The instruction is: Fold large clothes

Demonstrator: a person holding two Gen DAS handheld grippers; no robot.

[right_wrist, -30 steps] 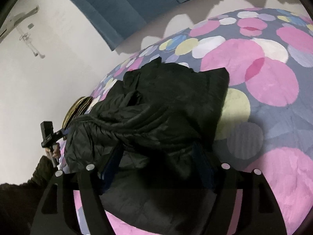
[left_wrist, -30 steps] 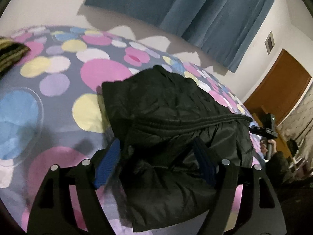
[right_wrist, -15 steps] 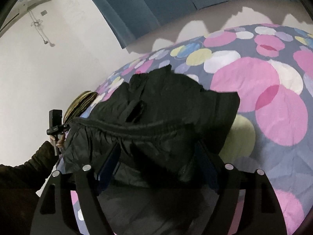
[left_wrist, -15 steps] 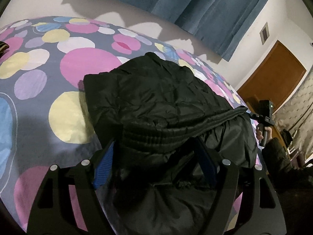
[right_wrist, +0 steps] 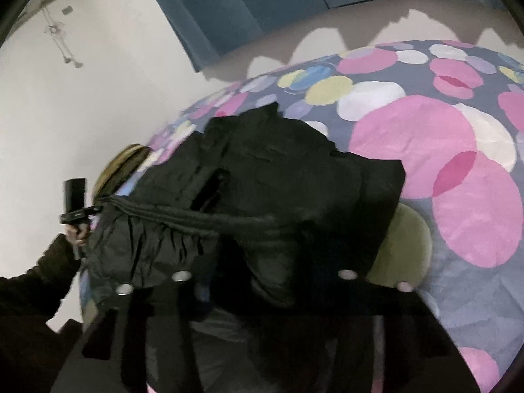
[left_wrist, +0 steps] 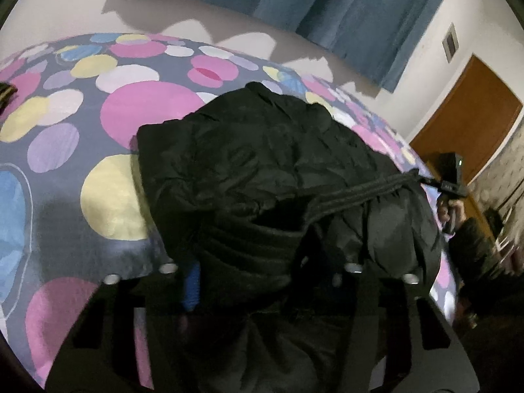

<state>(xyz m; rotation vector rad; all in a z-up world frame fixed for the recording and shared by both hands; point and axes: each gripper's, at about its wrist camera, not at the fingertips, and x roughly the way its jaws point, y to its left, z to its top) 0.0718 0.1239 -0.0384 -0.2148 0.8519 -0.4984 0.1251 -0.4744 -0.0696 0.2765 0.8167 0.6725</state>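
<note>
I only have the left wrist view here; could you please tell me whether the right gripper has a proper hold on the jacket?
Observer: From its own camera, the right gripper has just been closing, and the bunched edge of the black jacket fills the space between its jaws.
Operator: Thank you. Does my left gripper show from that side?
Observer: Yes, the left gripper pinches the far end of the ribbed hem, which runs straight across from it.
Operator: Is anything on the jacket's top face that I cannot see?
Observer: A dark slit, which looks like a pocket opening, sits just above the hem.
</note>
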